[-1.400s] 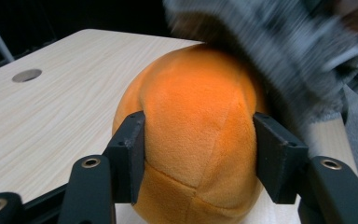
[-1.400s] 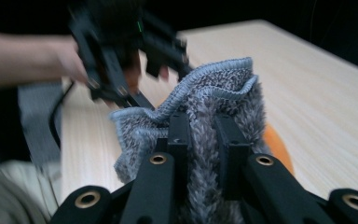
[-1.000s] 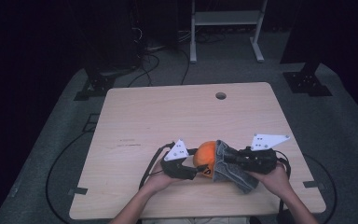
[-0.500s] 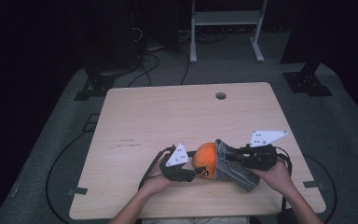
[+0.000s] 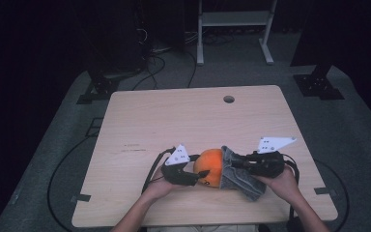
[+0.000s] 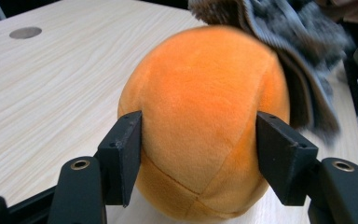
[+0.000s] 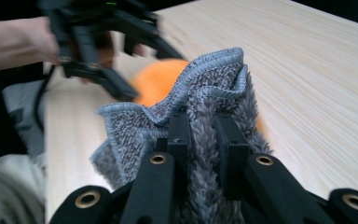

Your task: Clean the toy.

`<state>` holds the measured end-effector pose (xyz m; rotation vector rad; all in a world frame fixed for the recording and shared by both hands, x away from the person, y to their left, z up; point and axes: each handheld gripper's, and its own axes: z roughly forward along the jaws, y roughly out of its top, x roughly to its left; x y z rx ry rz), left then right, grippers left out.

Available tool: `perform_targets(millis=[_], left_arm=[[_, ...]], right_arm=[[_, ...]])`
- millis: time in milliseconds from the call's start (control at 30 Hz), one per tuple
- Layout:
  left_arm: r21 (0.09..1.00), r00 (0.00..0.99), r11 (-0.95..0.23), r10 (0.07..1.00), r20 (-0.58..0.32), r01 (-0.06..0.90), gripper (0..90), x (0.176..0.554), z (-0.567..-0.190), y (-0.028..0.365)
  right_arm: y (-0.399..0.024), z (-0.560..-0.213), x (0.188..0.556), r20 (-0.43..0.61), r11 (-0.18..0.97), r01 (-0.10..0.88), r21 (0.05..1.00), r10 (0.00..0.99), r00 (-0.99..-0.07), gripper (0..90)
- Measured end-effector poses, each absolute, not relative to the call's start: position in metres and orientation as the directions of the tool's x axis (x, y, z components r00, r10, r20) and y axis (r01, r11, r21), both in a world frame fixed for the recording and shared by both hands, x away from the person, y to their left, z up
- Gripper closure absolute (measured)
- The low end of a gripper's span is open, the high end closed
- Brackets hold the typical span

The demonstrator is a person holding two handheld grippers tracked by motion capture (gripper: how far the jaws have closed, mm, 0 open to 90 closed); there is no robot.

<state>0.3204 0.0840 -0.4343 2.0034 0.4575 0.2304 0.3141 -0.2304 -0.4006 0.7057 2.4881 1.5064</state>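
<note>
An orange plush ball [image 5: 209, 166] rests on the wooden table [image 5: 174, 121] near its front edge. My left gripper [image 5: 196, 175] comes at it from the left. In the left gripper view both black pads [image 6: 123, 156] sit against the ball's [image 6: 200, 102] sides, so the left gripper [image 6: 198, 140] is shut on it. A grey fuzzy cloth [image 5: 240, 180] drapes over the ball's right side. My right gripper [image 5: 233, 164] is shut on that cloth [image 7: 205, 88], with the pile bunched between its jaws [image 7: 205, 135]. Beyond the cloth's edge are the ball [image 7: 156, 81] and the left gripper [image 7: 105, 70].
A round hole [image 5: 229, 99] sits near the table's far edge. Bare tabletop stretches behind and to the left of the hands. Cables [image 5: 152, 166] trail from the grippers. A white rack [image 5: 234, 29] and dark stands stand on the floor beyond the table.
</note>
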Motion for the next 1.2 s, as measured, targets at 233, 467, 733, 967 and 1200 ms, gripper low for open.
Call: perform_targets(millis=[233,467,733,967,1200], left_arm=[[0.9,0.905,-0.339,0.407,-0.121,0.273,20.5,0.324,-0.427,0.081],[0.883,0.924,-0.407,0.376,-0.068,0.231,32.2,0.32,-0.432,0.086],[0.884,0.93,-0.383,0.342,-0.133,0.267,20.2,0.324,-0.427,0.091],[0.824,0.915,-0.424,0.31,-0.258,0.376,11.1,0.333,-0.439,0.088],[0.904,0.908,-0.419,0.405,0.104,0.083,36.0,0.314,-0.419,0.081]], right_arm=[[-0.221,-0.411,0.307,0.161,0.344,0.323,0.882,0.424,-0.891,77.8],[-0.232,-0.415,0.303,0.15,0.385,0.331,0.862,0.428,-0.891,77.7],[-0.225,-0.401,0.306,0.127,0.386,0.302,0.872,0.417,-0.9,77.7],[-0.219,-0.415,0.299,0.17,0.41,0.314,0.857,0.35,-0.921,77.7],[-0.225,-0.403,0.292,0.151,0.344,0.285,0.895,0.366,-0.918,77.9]])
